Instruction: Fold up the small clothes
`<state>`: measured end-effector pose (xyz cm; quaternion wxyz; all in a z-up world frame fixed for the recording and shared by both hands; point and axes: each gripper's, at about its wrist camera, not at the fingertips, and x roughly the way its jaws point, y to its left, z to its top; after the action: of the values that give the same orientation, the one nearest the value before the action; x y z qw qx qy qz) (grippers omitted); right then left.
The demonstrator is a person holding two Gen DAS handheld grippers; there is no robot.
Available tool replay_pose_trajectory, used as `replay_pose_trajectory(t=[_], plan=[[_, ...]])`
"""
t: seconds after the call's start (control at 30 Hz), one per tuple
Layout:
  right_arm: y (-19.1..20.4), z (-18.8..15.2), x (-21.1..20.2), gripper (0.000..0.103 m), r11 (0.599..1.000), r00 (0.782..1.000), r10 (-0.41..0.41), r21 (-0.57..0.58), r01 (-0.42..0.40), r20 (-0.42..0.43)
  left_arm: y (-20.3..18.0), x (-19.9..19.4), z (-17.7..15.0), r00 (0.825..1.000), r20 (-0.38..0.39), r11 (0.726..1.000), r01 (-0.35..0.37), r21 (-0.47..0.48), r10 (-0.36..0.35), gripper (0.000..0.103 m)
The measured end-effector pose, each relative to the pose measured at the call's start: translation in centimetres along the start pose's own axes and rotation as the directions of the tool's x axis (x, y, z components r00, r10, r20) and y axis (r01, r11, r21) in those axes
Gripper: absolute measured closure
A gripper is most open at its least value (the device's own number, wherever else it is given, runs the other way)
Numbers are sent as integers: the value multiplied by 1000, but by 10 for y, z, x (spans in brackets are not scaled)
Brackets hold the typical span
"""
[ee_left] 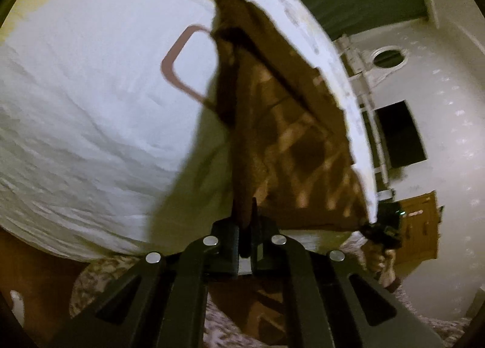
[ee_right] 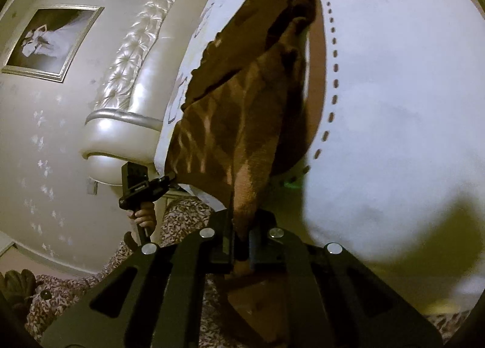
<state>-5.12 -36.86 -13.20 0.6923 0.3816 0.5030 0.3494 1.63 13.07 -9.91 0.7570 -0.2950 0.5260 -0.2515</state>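
Observation:
A brown cloth with a pale diamond pattern (ee_left: 288, 136) hangs stretched between both grippers above a white bed sheet (ee_left: 91, 105). In the left wrist view my left gripper (ee_left: 247, 220) is shut on one corner of the cloth. The right gripper (ee_left: 368, 228) pinches the opposite corner at the far right, a hand (ee_left: 382, 263) on its handle. In the right wrist view my right gripper (ee_right: 242, 227) is shut on its corner of the brown cloth (ee_right: 236, 124). There the left gripper (ee_right: 169, 178) grips the other corner at the left, over the sheet (ee_right: 394, 75).
The sheet carries a pink rounded-rectangle print (ee_left: 182, 66) and a dotted line (ee_right: 333, 75). A padded pearl headboard (ee_right: 130, 75) and a framed picture (ee_right: 51, 42) stand left of the bed. A wooden cabinet (ee_left: 418, 227) is at the right. Leopard-patterned fabric (ee_right: 182, 217) lies below the grippers.

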Motion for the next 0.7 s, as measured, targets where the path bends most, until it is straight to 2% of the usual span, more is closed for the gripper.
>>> replay_pose_trajectory(t=[0.27,0.33,0.53,0.7], plan=[[31,-6,-20,98,998,999,48,-42,-47,24,-27,-27,-8,992,77,995,99,29,-101,98],[36,-6,-25,98,998,999,29,-53,-28,29,-33,-32,-6,989,88,993,118,31,-120,98],[25,-12,-32,98,1000,999,-9,-1,9,35,-41,-35,-5,985,100,990,141,24,-143,98],[33,-14,-38,98,999,998,31,5,-32,54,-46,-37,-2,981,115,988,155,-1,-154,98]])
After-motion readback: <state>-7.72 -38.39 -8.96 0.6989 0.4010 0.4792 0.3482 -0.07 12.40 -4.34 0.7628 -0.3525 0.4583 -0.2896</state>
